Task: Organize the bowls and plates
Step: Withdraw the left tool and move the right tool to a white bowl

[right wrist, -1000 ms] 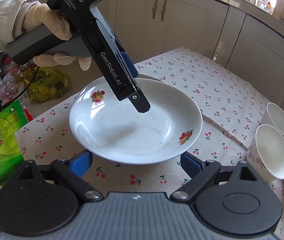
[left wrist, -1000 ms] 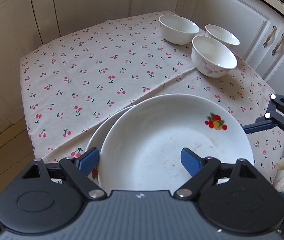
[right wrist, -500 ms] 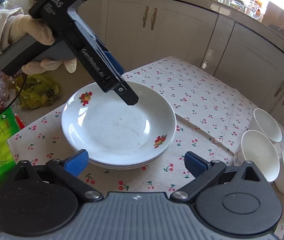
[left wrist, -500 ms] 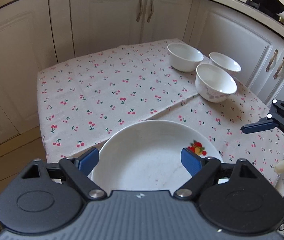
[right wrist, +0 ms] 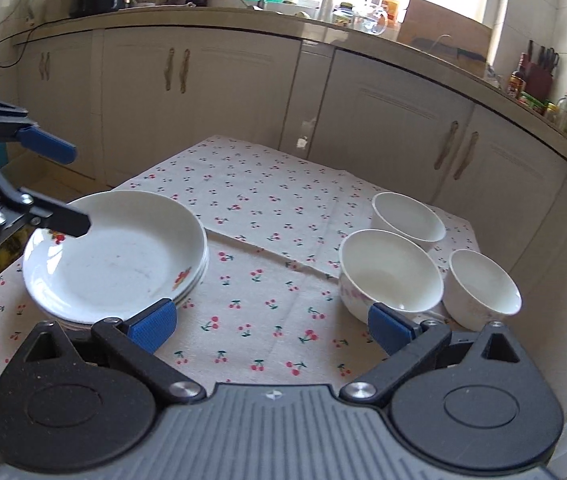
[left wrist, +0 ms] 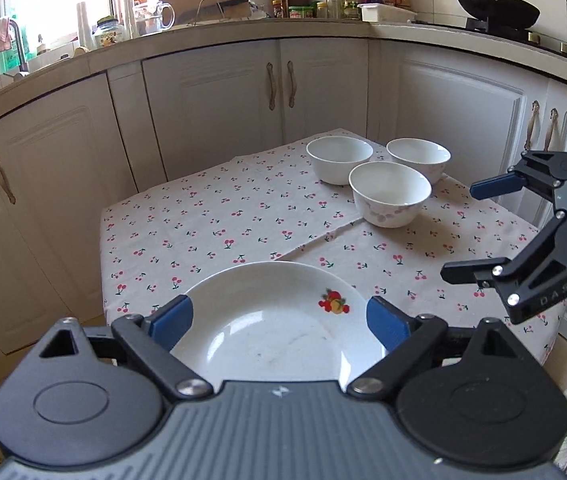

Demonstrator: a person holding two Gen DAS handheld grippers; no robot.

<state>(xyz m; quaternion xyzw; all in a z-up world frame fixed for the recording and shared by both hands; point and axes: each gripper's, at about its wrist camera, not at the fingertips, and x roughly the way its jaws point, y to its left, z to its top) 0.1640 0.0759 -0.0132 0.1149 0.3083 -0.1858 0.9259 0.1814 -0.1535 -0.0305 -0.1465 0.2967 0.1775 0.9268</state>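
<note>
Both grippers lifted off plate stack (right wrist: pixel 115 256) (fingers just opened, empty) | bowls (right wrist: pixel 391 276): three

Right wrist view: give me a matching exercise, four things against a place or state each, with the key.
Things:
1. plate stack
2. three bowls
3. left hand-held gripper
4. tablecloth

States:
A. cherry print, covering the table
B. open, above the plates' left rim
C. upright, loose on the right
D. piled on the left

Pairs: 1-D, 2-C, 3-B, 4-A
</note>
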